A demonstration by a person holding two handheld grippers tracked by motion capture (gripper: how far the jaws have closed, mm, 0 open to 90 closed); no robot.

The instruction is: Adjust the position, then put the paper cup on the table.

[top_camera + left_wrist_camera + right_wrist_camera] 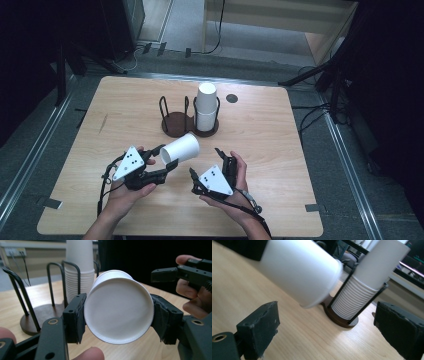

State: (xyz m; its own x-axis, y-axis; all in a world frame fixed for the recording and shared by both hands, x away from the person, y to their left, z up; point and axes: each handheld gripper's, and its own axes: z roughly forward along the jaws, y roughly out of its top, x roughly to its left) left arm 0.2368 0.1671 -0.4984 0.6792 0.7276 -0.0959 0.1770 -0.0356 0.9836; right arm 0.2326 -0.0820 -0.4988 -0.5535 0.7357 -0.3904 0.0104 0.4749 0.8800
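Cup-handling is seen from the high view: a white paper cup point(180, 148) is clamped on its side in the left gripper point(162, 159), while the right gripper point(206, 162) is held just beside it with nothing between its spread jaws. Beyond both, a cup stack point(206, 107) is seated in a wire holder point(191, 124).

From the left gripper view, the cup's base is pinched between both pads.

From the right gripper view, the jaws are parted, the cup lying ahead of them.
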